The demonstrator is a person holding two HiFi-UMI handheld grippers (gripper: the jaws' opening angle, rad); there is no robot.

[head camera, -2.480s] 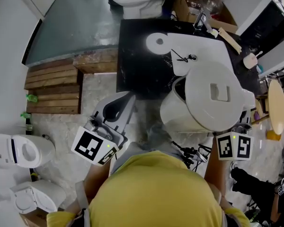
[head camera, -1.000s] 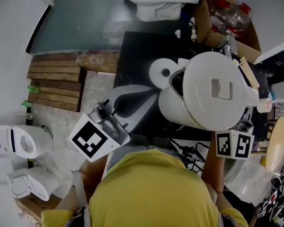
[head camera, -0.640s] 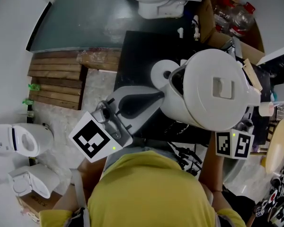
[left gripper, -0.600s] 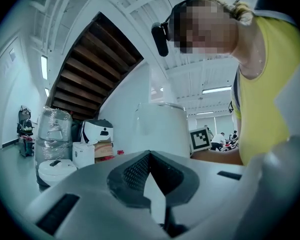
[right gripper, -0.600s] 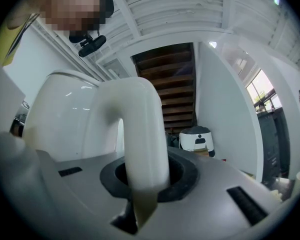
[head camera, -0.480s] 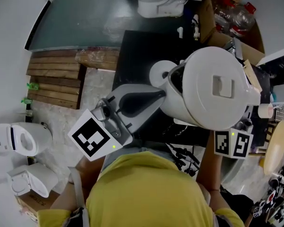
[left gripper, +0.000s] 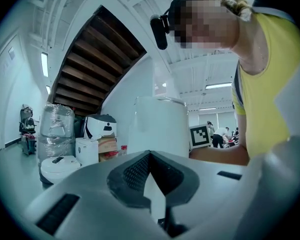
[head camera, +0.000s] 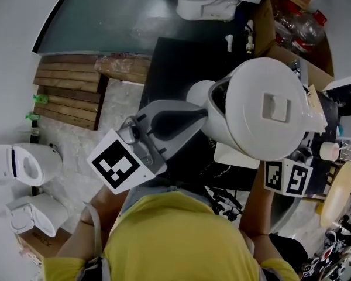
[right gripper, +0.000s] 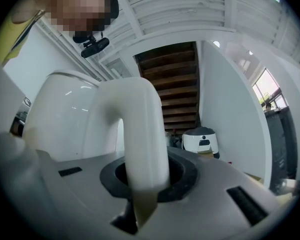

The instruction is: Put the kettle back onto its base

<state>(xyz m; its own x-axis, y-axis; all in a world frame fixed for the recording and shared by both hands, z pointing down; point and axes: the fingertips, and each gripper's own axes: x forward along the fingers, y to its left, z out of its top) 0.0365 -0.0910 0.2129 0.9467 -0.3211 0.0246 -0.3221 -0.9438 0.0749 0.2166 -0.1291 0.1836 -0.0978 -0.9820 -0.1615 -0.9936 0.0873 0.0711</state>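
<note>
A white kettle [head camera: 263, 113] hangs over the black table [head camera: 169, 63]. My right gripper [right gripper: 140, 186] is shut on its arched handle [right gripper: 140, 129]; in the head view only that gripper's marker cube [head camera: 286, 177] shows below the kettle. The round white base [head camera: 196, 91] lies on the table, partly hidden behind the kettle's left side. My left gripper [head camera: 201, 115] is shut with nothing in it, its tip right at the kettle's left wall. In the left gripper view the kettle body [left gripper: 160, 126] stands just beyond the left gripper [left gripper: 150, 155].
A flat white piece [head camera: 234, 156] lies on the table under the kettle. A cardboard box with plastic bottles [head camera: 298, 22] stands at the back right, a wooden pallet [head camera: 70, 92] to the left, and white rice cookers [head camera: 23, 168] on the floor at far left.
Both grippers and the kettle have moved farther over the black table. The kettle now covers more of the round base, and the left gripper's tip has drawn up to the kettle's side.
</note>
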